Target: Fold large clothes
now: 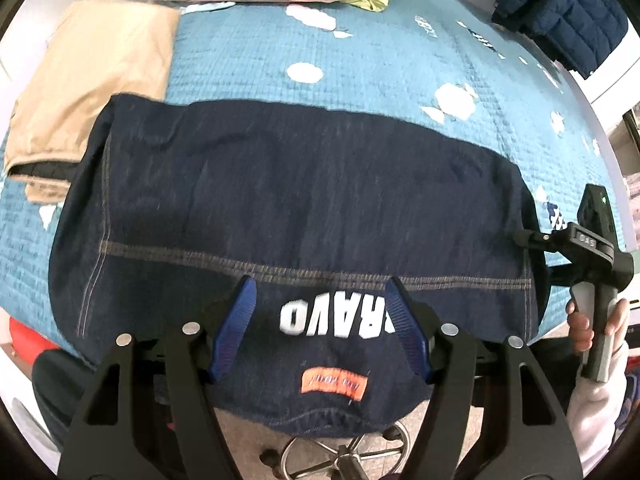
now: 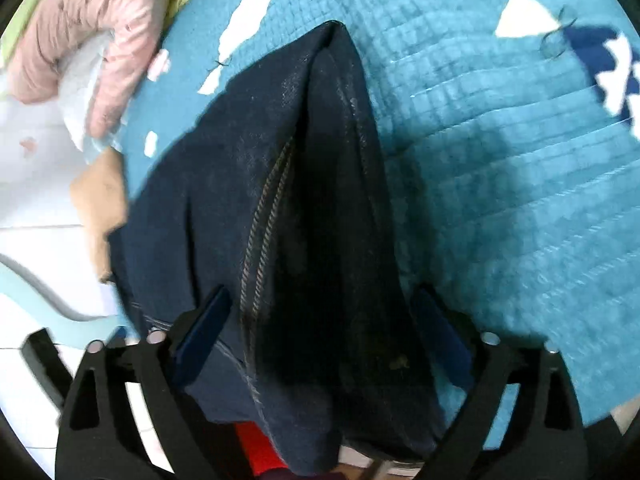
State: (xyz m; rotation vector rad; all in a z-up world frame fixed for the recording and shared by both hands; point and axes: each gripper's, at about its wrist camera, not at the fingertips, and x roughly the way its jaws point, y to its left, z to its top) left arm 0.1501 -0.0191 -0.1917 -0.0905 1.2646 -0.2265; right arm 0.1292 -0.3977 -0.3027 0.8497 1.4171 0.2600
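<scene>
Hovering over the folded navy garment (image 1: 288,200) on the teal bedspread (image 1: 380,60): my left gripper (image 1: 322,300) half open, empty; my right gripper (image 2: 324,304) spread wide astride its end fold.

A bed fills most of both views, spread with a teal quilted bedspread (image 1: 380,60) patterned with white cloud shapes (image 1: 305,71). Below its near edge in the left wrist view, pale tiled floor (image 1: 248,440) shows, with the chrome ring base of a stool (image 1: 344,452) standing on it. In the right wrist view, white floor tiles (image 2: 36,208) lie left of the bed. The light is even and soft.
</scene>
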